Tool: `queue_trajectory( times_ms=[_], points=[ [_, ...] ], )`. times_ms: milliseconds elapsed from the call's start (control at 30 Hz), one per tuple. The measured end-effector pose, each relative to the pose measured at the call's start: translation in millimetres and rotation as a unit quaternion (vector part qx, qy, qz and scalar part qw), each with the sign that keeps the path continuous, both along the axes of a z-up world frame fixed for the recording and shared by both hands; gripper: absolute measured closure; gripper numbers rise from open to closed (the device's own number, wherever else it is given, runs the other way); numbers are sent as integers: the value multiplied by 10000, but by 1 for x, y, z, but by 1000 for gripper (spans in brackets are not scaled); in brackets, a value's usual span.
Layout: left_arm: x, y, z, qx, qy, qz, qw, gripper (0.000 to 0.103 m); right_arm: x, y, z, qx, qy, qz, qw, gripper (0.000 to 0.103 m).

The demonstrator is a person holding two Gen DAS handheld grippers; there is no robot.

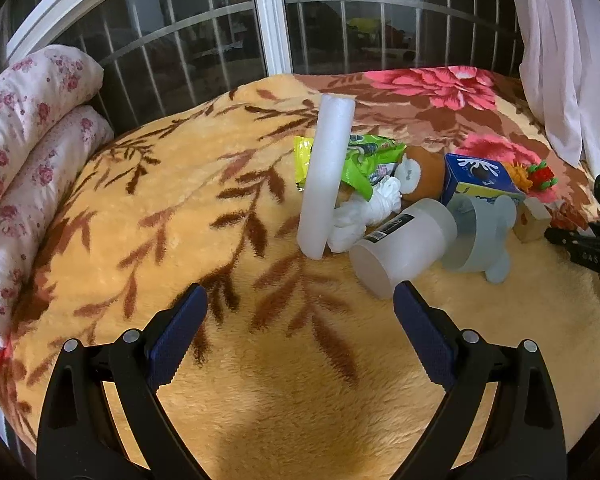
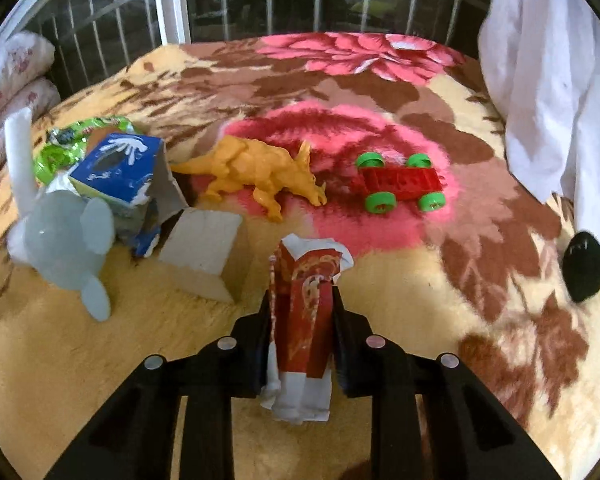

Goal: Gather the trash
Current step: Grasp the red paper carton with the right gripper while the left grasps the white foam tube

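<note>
My right gripper (image 2: 303, 300) is shut on a crumpled red and white paper carton (image 2: 306, 280) just above the blanket. Trash lies in a heap to the left: a torn blue box (image 2: 116, 172), a green snack wrapper (image 1: 364, 160), crumpled white tissue (image 1: 364, 212), a white foam tube (image 1: 328, 176) and a clear plastic cup (image 1: 400, 248) lying on its side. My left gripper (image 1: 300, 294) is open over bare blanket, with the clear cup's mouth just beyond its right fingertip. The right gripper's black fingers (image 1: 588, 248) show at the right edge of the left wrist view.
A floral blanket (image 1: 180, 220) covers the bed. On it are an orange toy dinosaur (image 2: 260, 176), a red toy car with green wheels (image 2: 400, 182), a wooden block (image 2: 208, 256), a pale blue plastic cup (image 2: 64, 240) and a black object (image 2: 584, 266). Rolled floral bedding (image 1: 32, 140) lies left, a white curtain (image 2: 560, 80) hangs right, and a barred window stands behind.
</note>
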State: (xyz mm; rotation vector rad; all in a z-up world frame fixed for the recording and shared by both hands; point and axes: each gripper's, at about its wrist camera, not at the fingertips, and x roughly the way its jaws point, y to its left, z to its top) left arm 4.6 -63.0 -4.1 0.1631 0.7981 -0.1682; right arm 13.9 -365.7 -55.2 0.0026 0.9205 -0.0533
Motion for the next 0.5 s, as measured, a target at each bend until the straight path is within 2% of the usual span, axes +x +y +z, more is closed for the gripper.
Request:
queue_trajectory(
  times_ms=[200, 300, 500],
  points=[
    [7, -1, 10, -421, -40, -183, 9989, 11, -8, -6, -2, 305, -101, -53, 9995, 77],
    [24, -1, 15, -695, -120, -226, 9973, 11, -8, -7, -3, 374, -107, -43, 9992, 77],
    [70, 1, -3, -973, 216, -126, 9949, 11, -8, -14, -5, 654, -113, -36, 9978, 76]
  ],
)
